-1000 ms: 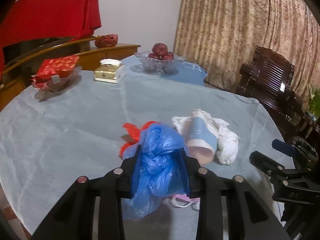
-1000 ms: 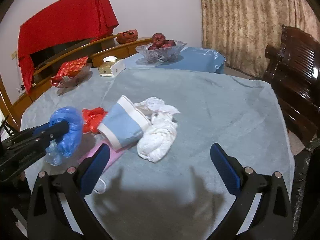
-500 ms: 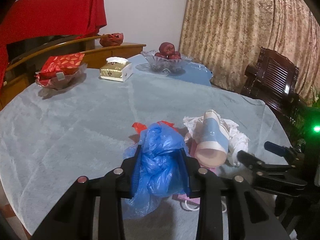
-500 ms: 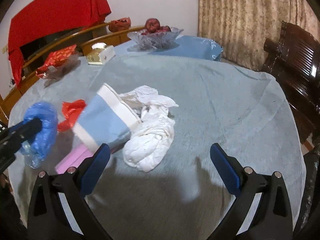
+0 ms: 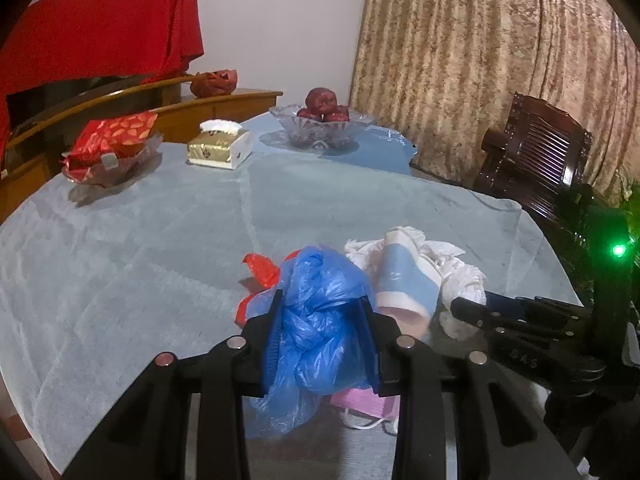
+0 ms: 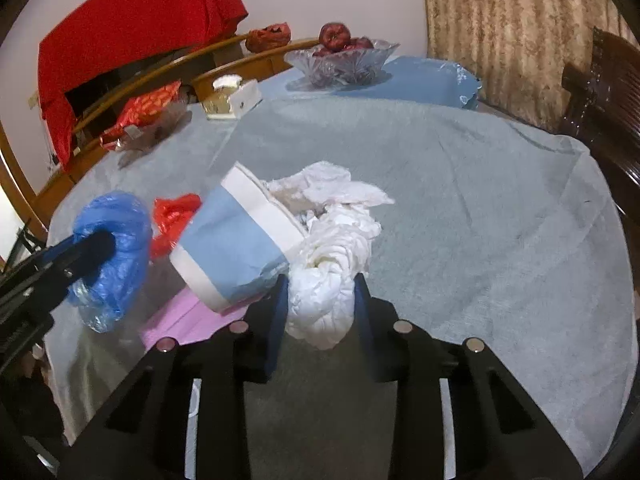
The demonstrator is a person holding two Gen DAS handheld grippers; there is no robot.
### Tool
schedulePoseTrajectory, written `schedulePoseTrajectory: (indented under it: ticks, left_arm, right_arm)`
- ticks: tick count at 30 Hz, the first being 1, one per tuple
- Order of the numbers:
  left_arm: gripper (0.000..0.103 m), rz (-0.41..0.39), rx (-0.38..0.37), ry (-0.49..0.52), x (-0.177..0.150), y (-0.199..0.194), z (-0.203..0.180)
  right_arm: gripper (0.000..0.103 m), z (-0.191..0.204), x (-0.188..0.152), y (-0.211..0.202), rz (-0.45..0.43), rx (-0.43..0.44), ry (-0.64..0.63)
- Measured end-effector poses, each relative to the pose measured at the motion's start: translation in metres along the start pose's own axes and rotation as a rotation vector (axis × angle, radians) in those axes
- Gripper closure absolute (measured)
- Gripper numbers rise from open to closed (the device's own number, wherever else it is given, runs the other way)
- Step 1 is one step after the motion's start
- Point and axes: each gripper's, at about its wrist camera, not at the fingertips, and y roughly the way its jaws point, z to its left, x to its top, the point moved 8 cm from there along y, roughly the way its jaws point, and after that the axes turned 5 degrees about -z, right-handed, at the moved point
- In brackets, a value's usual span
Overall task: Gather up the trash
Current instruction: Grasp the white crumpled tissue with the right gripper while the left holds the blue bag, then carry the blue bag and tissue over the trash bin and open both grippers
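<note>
My left gripper [image 5: 322,300] is shut on a crumpled blue plastic bag [image 5: 320,328], held just above the grey tablecloth [image 5: 140,240]. The trash pile lies in front of it: a red plastic scrap [image 5: 260,270], a tipped blue-and-white paper cup [image 6: 236,244] and a pink face mask [image 6: 180,320] under the cup. My right gripper [image 6: 318,282] has its jaws closing around a white crumpled wad [image 6: 332,260] to the right of the cup. The wad fills the gap and both pads touch it. The left gripper's fingers [image 6: 92,246] and the blue bag [image 6: 120,220] show at left in the right wrist view.
At the table's far side stand a glass bowl of red apples [image 5: 320,130], a gold tissue box [image 5: 220,148] and a dish of red packets [image 5: 112,148]. A dark wooden chair [image 5: 536,152] stands at the right, before a curtain.
My right gripper moved forward and down onto the white wad, and its jaws went from wide open to closed around it. The left gripper kept still with the blue bag.
</note>
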Motion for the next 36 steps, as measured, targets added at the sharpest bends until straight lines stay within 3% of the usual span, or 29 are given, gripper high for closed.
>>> schedulePoseTrajectory:
  ticks: [10,21,36]
  left_arm:
    - [0.069,-0.052,-0.056,0.026,0.020,-0.022,-0.040]
    - [0.069,-0.095,-0.184,0.068,0.038,-0.041,-0.117]
    - [0.069,-0.113,-0.406,0.159,0.035,-0.061,-0.266]
  right_arm:
    - [0.072,-0.012,0.025,-0.073,-0.119,-0.024,-0.005]
    - [0.072,-0.048,0.039,-0.159,-0.240,-0.093,0.011]
    - [0.072,-0.155,0.000,-0.266,-0.314,-0.312,0.114]
